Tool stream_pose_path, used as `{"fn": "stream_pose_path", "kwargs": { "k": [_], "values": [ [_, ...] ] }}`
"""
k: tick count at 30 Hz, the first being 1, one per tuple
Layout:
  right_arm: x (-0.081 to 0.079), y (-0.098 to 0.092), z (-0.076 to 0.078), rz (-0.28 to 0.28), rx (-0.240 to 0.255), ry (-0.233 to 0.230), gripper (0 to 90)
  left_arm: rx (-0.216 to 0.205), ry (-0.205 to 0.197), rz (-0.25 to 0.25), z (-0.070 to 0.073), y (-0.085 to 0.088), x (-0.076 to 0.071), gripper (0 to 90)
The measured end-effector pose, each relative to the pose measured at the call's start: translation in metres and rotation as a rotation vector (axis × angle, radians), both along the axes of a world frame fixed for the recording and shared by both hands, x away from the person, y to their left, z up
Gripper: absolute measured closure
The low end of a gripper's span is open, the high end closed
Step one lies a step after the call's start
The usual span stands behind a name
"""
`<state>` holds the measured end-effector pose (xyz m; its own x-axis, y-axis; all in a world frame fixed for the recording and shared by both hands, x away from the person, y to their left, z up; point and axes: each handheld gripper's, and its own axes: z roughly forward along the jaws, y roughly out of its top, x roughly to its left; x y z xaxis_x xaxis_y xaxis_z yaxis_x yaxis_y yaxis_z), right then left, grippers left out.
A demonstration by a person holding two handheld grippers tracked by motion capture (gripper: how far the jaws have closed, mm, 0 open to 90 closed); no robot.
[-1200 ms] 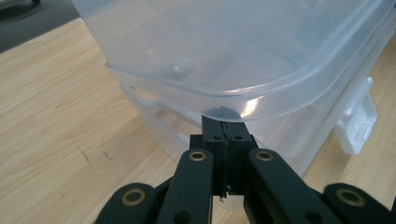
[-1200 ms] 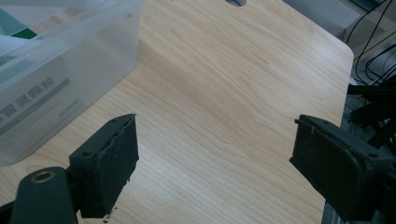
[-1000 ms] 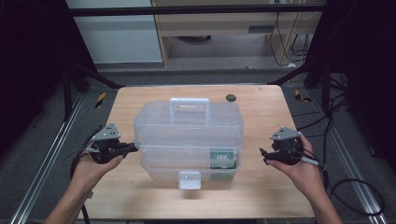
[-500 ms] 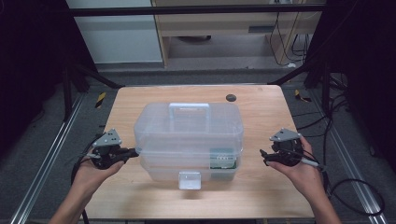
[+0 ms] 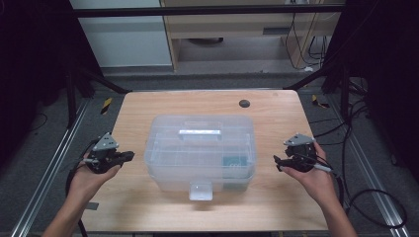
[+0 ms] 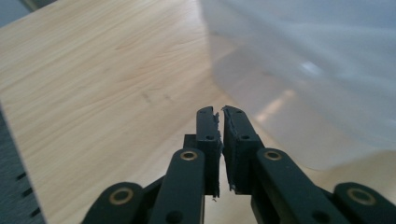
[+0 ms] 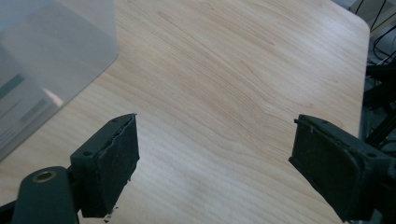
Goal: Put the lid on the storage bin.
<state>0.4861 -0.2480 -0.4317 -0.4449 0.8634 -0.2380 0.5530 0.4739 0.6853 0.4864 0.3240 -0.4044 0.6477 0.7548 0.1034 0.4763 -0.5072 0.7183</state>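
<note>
Two tools flank a clear, rounded plastic storage box (image 5: 200,153) with moulded lid handle, standing at the centre of the pale wood-grain tabletop (image 5: 148,106). Left tool (image 6: 220,122): jaws nearly together, having just opened a slit, holding nothing, near the box's left wall. Right tool (image 7: 215,154): jaws wide apart, empty, over bare wood near the right edge.
</note>
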Motion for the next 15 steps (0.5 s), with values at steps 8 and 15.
{"fn": "stream_pose_path", "kwargs": {
  "k": [8, 15],
  "values": [
    [0.039, -0.003, -0.038, -0.098, 0.112, 0.03, 13.9, -0.044, -0.011, 0.148, -0.039, 0.004, 0.047, 51.9],
    [0.064, -0.003, -0.072, -0.164, 0.172, 0.073, 11.7, -0.087, 0.029, 0.228, -0.068, -0.002, 0.074, 26.0]
  ]
}}
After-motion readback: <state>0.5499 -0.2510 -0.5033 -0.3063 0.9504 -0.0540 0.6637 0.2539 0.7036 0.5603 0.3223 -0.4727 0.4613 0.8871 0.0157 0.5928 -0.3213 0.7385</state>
